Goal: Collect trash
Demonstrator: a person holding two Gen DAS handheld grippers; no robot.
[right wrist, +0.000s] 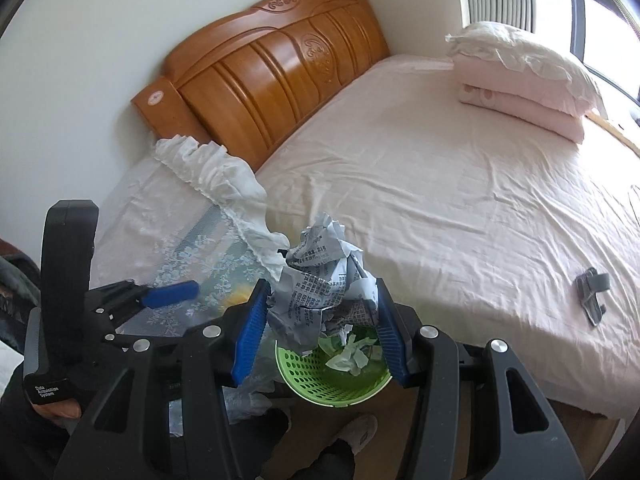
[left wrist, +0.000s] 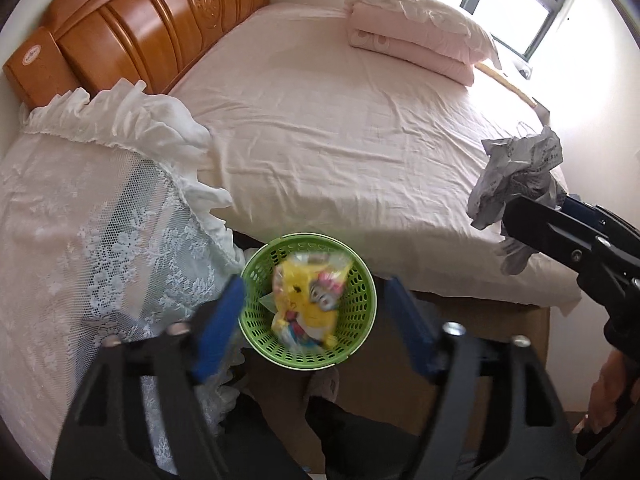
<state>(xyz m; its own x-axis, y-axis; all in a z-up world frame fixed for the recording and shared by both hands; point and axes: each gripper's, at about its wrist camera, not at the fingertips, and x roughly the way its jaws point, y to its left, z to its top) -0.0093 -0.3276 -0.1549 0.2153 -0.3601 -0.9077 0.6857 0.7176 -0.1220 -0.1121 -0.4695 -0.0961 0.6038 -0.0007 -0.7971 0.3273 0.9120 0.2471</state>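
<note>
A green perforated basket (left wrist: 360, 312) stands on the floor beside the bed, holding a yellow snack wrapper (left wrist: 306, 300). My left gripper (left wrist: 316, 320) hovers above the basket, open and empty. My right gripper (right wrist: 320, 316) is shut on a crumpled printed paper (right wrist: 320, 280), held just above the basket (right wrist: 304, 376). In the left wrist view the paper (left wrist: 516, 176) and right gripper sit at the right over the bed edge. White scraps (right wrist: 352, 354) lie in the basket.
A bed with a pink sheet (left wrist: 340, 140) fills the view, with a wooden headboard (left wrist: 160, 28) and folded pink quilts (left wrist: 416, 36). A lace-covered nightstand (left wrist: 92, 248) stands left of the basket. A small grey object (right wrist: 592, 292) lies on the sheet at right.
</note>
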